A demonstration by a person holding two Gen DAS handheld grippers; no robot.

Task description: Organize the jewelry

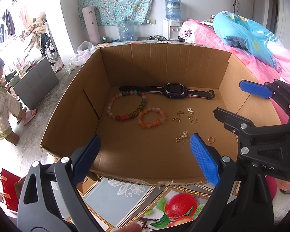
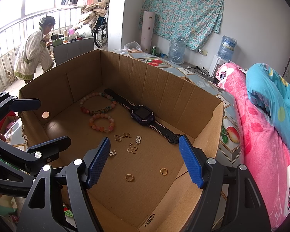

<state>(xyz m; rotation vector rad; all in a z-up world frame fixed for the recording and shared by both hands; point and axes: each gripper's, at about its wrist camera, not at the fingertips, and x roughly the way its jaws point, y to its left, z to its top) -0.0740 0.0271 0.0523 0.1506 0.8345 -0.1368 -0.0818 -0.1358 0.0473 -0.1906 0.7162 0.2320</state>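
Both grippers hover wide open and empty over the cardboard box (image 2: 206,116). Two gold rings (image 2: 129,177) lie on the floor directly between and just ahead of the right gripper (image 2: 145,160) fingers, so the right is nearer. The left gripper (image 1: 145,154) faces the bead bracelets (image 1: 151,118) further in.

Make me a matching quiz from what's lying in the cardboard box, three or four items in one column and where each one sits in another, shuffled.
Items
1. purple smartwatch with black strap
2. large multicoloured bead bracelet
3. small pink-orange bead bracelet
4. two gold rings

Places
A. nearest the right gripper
B. along the far wall
C. far left corner
D. between the large bracelet and the gold charms

Pairs: 1-B, 2-C, 3-D, 4-A
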